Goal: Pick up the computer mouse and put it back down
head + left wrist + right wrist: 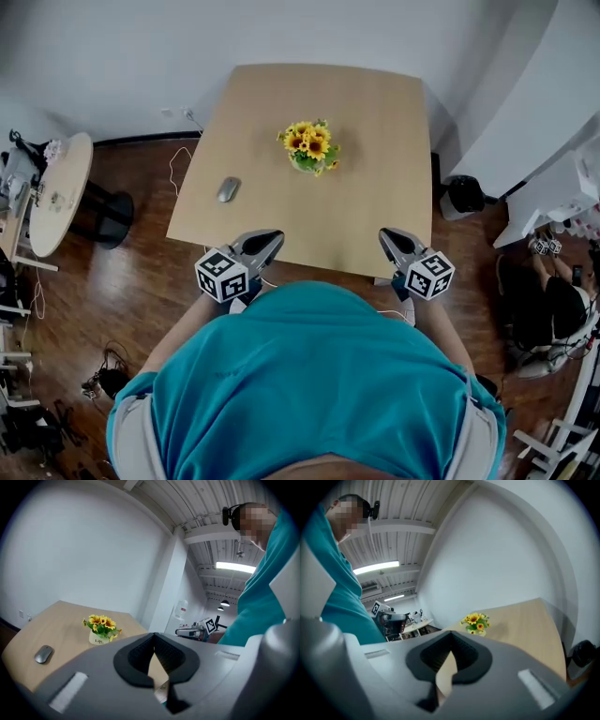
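A grey computer mouse (228, 189) lies near the left edge of the wooden table (375, 122), apart from both grippers. The left gripper view shows the mouse (43, 654) at its lower left. My left gripper (272, 237) hovers at the table's near edge, right of and nearer than the mouse, its jaws shut and empty (153, 638). My right gripper (386, 234) hangs level with it further right, also shut on nothing (451, 638). Each gripper view shows the other gripper off to the side.
A white pot of sunflowers (311, 147) stands mid-table, beyond both grippers. On the wooden floor are a round side table (61, 192) at the left, a black bin (464, 194) at the right, and white furniture (553, 192) beyond it.
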`<act>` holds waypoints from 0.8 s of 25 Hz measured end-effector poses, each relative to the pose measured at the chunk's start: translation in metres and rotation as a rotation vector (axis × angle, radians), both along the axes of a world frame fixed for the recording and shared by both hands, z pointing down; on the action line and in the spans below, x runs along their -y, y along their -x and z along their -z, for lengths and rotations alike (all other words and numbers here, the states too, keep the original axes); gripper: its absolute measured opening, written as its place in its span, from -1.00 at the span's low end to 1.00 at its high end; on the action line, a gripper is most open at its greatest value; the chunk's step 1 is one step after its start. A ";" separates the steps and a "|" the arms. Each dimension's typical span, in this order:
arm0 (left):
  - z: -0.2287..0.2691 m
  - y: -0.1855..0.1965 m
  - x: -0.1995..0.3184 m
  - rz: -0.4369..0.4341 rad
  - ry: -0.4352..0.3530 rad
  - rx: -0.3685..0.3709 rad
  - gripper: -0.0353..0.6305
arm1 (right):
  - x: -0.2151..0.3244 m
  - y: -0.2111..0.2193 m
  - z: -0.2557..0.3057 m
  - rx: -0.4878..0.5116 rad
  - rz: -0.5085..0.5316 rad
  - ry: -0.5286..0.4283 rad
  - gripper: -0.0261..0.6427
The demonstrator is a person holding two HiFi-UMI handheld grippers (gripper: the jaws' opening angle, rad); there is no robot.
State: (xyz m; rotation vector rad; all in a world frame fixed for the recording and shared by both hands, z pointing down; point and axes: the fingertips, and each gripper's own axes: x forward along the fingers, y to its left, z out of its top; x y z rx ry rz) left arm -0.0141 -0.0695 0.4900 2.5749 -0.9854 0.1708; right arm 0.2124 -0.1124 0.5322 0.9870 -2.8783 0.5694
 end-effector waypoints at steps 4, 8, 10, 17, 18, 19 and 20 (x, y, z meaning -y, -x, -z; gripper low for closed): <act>0.000 0.043 0.012 0.000 -0.017 -0.015 -0.88 | 0.004 0.035 -0.001 -0.019 -0.003 0.000 -0.91; -0.008 0.123 0.036 -0.017 -0.027 -0.035 -0.88 | 0.023 0.090 -0.002 -0.059 -0.062 -0.013 -0.91; -0.015 0.171 0.051 -0.030 -0.032 -0.036 -0.88 | 0.034 0.127 -0.001 -0.077 -0.112 -0.021 -0.92; -0.028 0.298 0.073 -0.142 0.005 0.022 -0.88 | 0.035 0.257 -0.005 -0.023 -0.206 0.065 -0.91; -0.030 0.305 0.074 -0.151 0.007 0.024 -0.88 | 0.034 0.267 -0.005 -0.021 -0.211 0.071 -0.91; -0.032 0.310 0.075 -0.154 0.008 0.023 -0.88 | 0.033 0.275 -0.005 -0.028 -0.206 0.073 -0.91; -0.034 0.313 0.077 -0.154 0.009 0.020 -0.88 | 0.031 0.282 -0.006 -0.041 -0.194 0.075 -0.91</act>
